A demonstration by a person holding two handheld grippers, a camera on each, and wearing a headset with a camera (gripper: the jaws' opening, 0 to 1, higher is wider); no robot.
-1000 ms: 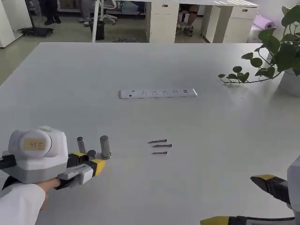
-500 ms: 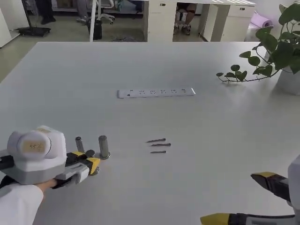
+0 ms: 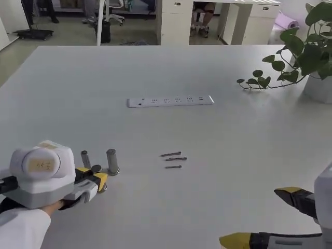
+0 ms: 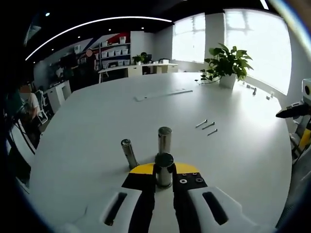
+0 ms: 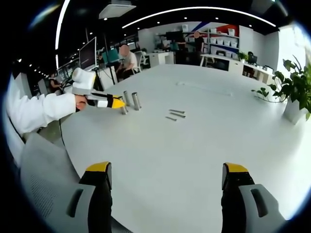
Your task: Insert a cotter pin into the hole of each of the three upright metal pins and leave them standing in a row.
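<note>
Near the table's (image 3: 233,135) left front, the left gripper (image 4: 164,171) is clamped on one upright pin (image 4: 164,162). Two other pins (image 4: 164,140) stand free just beyond its tips, close together. Right of them and well apart, three cotter pins (image 3: 176,160) lie loose, roughly parallel, one behind another, with a power strip (image 3: 170,101) farther back. At the far right the right gripper (image 5: 166,174) hovers near the front edge with its jaws spread wide and nothing between them, a plant (image 3: 306,52) beyond it.
</note>
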